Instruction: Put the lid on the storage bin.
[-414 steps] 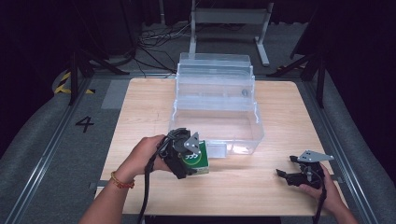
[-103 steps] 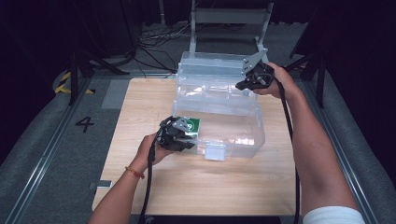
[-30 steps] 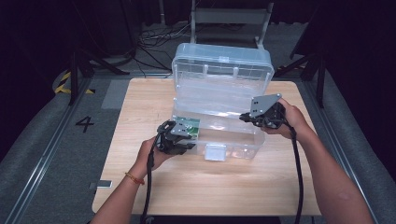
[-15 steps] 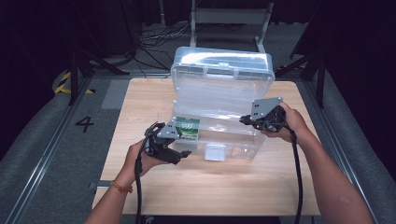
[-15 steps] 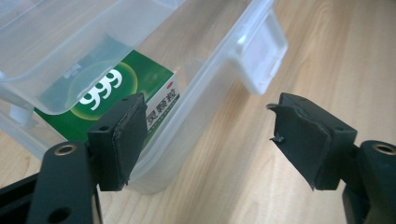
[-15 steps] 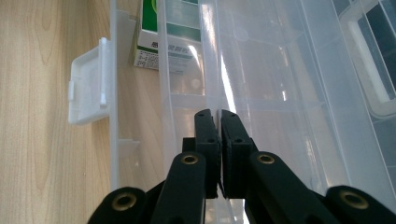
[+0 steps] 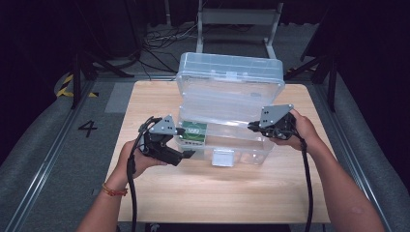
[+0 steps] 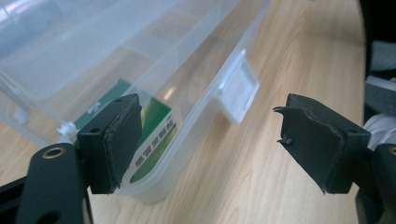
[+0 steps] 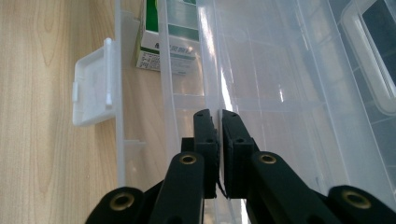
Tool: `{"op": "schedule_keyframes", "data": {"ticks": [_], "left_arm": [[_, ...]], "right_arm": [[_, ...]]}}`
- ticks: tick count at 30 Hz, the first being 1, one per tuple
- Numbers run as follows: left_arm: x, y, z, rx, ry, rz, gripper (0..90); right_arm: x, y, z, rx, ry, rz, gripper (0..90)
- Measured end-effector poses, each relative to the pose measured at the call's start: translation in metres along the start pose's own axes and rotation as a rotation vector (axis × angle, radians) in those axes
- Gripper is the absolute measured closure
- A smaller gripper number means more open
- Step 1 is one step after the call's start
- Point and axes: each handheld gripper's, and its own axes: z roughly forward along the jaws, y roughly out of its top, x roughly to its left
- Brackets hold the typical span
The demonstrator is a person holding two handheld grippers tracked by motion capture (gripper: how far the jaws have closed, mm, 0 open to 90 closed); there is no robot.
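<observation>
Currently the clear box's (image 7: 227, 121) lid edge is pinched by the right gripper (image 7: 252, 126), its jaws nearly closed. Beside the box's near-left corner, the left gripper's (image 7: 189, 154) jaws have just been opened wide, empty; the green carton (image 7: 195, 133) lies inside.

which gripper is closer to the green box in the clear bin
Left. The left gripper, jaws open and just opened with nothing between them, sits right beside the green box at the clear bin's left end. The right gripper, shut on the bin's wall, is at the far end.

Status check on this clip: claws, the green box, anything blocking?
Left claw open, just released, empty. Right claw shut on lid edge. Green box inside clear bin. Nothing blocking.
</observation>
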Motion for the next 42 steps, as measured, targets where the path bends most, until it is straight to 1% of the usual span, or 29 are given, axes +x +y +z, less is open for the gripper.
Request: {"op": "schedule_keyframes", "data": {"ticks": [1,2,4,5,6,8,9,10,11,12,13,14,15,16,17,18,19,20,21,23,24,26,27,28,29,30,35,40,42], "left_arm": [[0.001,0.002,-0.003,-0.013,0.009,-0.003,14.8],[0.001,0.003,-0.005,-0.03,0.005,-0.002,17.3],[0.003,0.006,-0.008,-0.045,0.004,0.0,16.1],[0.003,0.006,-0.008,-0.045,0.004,0.0,17.2],[0.005,0.009,-0.011,-0.044,0.029,-0.008,16.3],[0.007,0.01,-0.011,-0.055,0.018,-0.019,19.2],[0.01,0.012,-0.012,-0.052,0.031,-0.022,19.2],[0.012,0.013,-0.013,-0.052,0.03,-0.024,18.7],[0.014,0.014,-0.013,-0.048,0.037,-0.021,22.1],[0.016,0.016,-0.013,-0.038,0.068,-0.018,25.7],[0.02,0.017,-0.013,-0.043,0.062,-0.024,25.7],[0.024,0.018,-0.014,-0.044,0.054,-0.025,29.4],[0.026,0.02,-0.013,-0.04,0.072,-0.026,33.4],[0.029,0.021,-0.013,-0.039,0.084,-0.028,33.5],[0.034,0.022,-0.013,-0.053,0.058,-0.04,35.9],[0.038,0.023,-0.012,-0.054,0.061,-0.048,42.3],[0.041,0.025,-0.011,-0.048,0.08,-0.045,42.6],[0.044,0.025,-0.01,-0.049,0.071,-0.041,43.5],[0.047,0.026,-0.009,-0.052,0.064,-0.047,48.1],[0.05,0.027,-0.008,-0.054,0.073,-0.061,49.4],[0.055,0.028,-0.009,-0.078,0.068,-0.071,53.3],[0.058,0.028,-0.01,-0.09,0.059,-0.08,58.4],[0.06,0.027,-0.011,-0.09,0.037,-0.083,62.6],[0.06,0.027,-0.011,-0.09,0.037,-0.083,70.0],[0.062,0.027,-0.009,-0.072,0.025,-0.09,70.0],[0.063,0.025,-0.006,-0.059,0.045,-0.095,70.2],[0.065,0.021,-0.002,-0.067,0.036,-0.115,72.1],[0.064,0.02,0.001,-0.061,0.046,-0.103,75.5],[0.063,0.02,0.0,-0.07,0.047,-0.1,78.5]], "right_arm": [[0.0,0.0,0.0,0.0,0.001,0.001,86.7],[0.0,0.0,0.0,-0.002,-0.001,0.002,86.7],[0.001,-0.001,0.0,-0.007,0.002,0.004,86.6],[0.001,-0.001,0.0,-0.007,0.003,0.005,86.6],[0.002,-0.001,0.0,-0.006,0.001,0.008,86.5],[0.002,-0.002,0.0,-0.007,0.0,0.01,86.6],[0.002,-0.002,0.0,-0.007,-0.002,0.009,86.5],[0.003,-0.002,0.0,-0.006,-0.005,0.005,86.4],[0.003,-0.002,0.001,-0.008,-0.006,0.007,86.4],[0.004,-0.002,0.001,-0.008,-0.005,0.008,86.4],[0.005,-0.002,0.001,-0.007,-0.004,0.009,86.3],[0.006,-0.002,0.001,-0.003,-0.008,0.006,86.3],[0.007,-0.002,0.001,0.0,-0.008,0.003,86.2],[0.007,-0.002,0.001,0.001,-0.008,0.004,86.1],[0.008,-0.002,0.001,-0.001,-0.005,0.003,86.0],[0.008,-0.003,0.002,-0.002,-0.004,0.0,85.9],[0.009,-0.003,0.002,-0.001,-0.005,-0.002,85.8],[0.01,-0.004,0.002,-0.001,-0.003,-0.001,85.9],[0.01,-0.004,0.002,-0.001,-0.004,0.0,85.8],[0.011,-0.004,0.002,-0.003,-0.002,0.003,85.8],[0.013,-0.005,0.003,0.007,-0.011,0.005,85.5],[0.014,-0.007,0.005,0.022,-0.021,0.01,85.1],[0.014,-0.009,0.007,0.033,-0.025,0.013,84.6],[0.015,-0.011,0.008,0.035,-0.034,0.009,84.4],[0.015,-0.011,0.008,0.035,-0.034,0.009,84.4],[0.018,-0.013,0.01,0.025,-0.034,0.013,84.5],[0.018,-0.018,0.009,-0.006,-0.028,0.041,84.5],[0.022,-0.021,0.009,-0.019,-0.045,0.05,83.2],[0.022,-0.022,0.007,-0.034,-0.052,0.074,83.1]]}}
